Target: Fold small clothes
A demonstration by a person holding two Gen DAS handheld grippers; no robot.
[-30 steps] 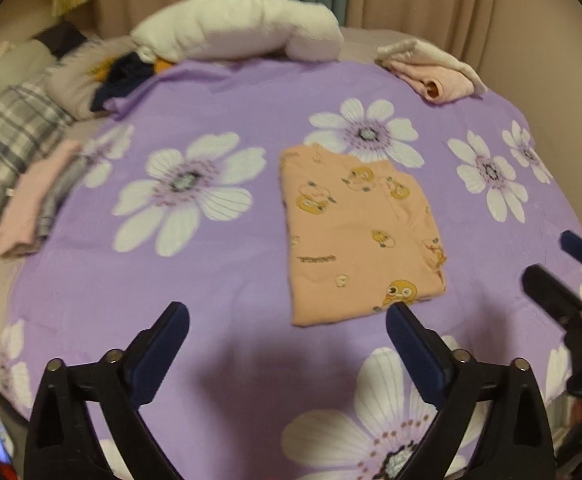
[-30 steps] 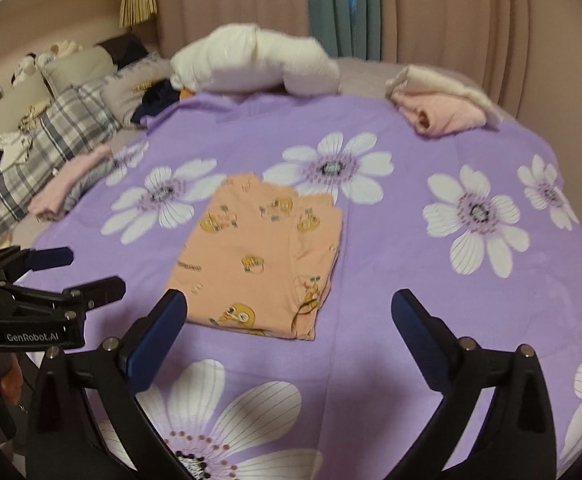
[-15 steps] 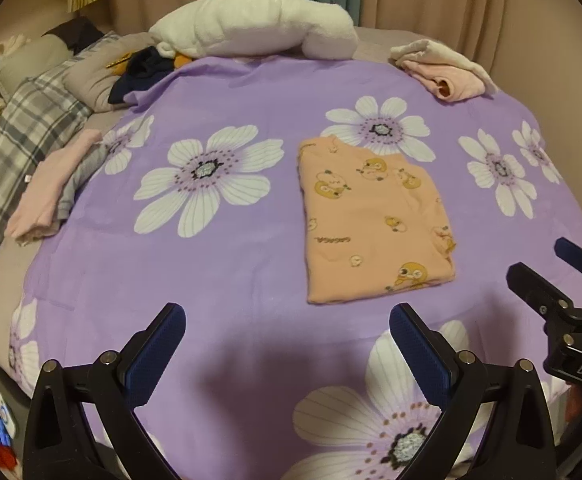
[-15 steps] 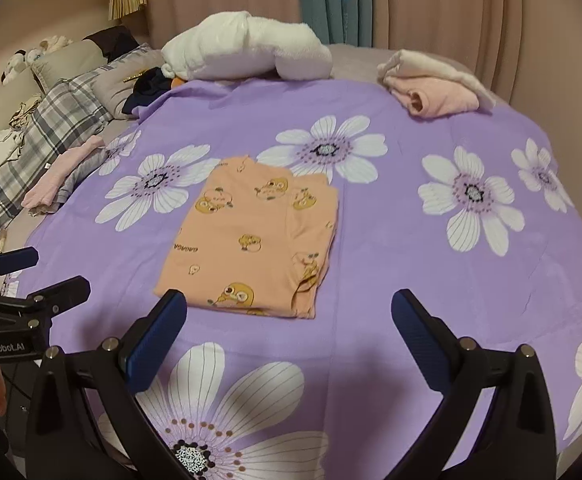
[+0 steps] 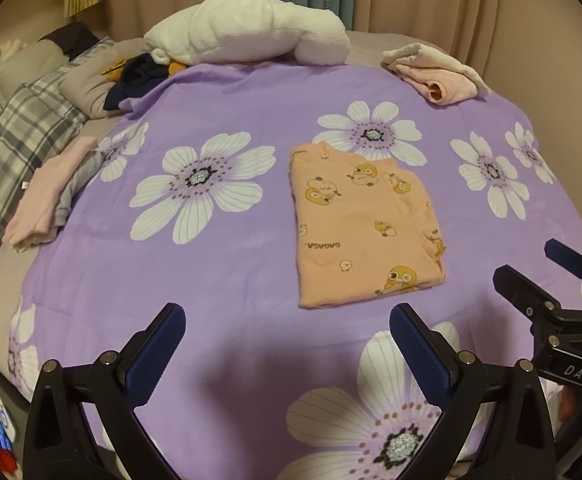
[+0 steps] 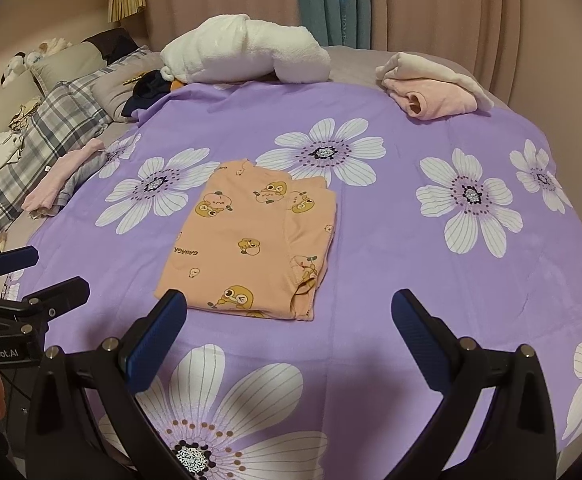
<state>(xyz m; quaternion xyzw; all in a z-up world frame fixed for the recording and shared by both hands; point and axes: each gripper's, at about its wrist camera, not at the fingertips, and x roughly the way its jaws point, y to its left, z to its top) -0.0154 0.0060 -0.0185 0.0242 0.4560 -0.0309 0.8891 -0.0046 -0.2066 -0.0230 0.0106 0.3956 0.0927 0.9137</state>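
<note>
Setting: purple flower-print bedspread (image 5: 231, 264) on a bed, curtains behind.
Garment: orange duck-print top (image 6: 251, 240), folded to a rectangle, flat mid-bed, long axis running away from the cameras.
Left gripper (image 5: 287, 348): jaws wide apart, empty; top lies ahead and to its right.
Right gripper (image 6: 289, 332): jaws apart, empty, nearer; left finger just short of the near hem.
Views: only the right wrist shows the layered right edge clearly.

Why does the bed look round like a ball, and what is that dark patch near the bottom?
Left wrist view: the fisheye lens bows the purple flowered sheet and blackens the corners; the dark patch is shadow below the open left gripper. Right wrist view: same bulge, shadow under the open right gripper; the orange garment stays sharp and evenly lit.
</note>
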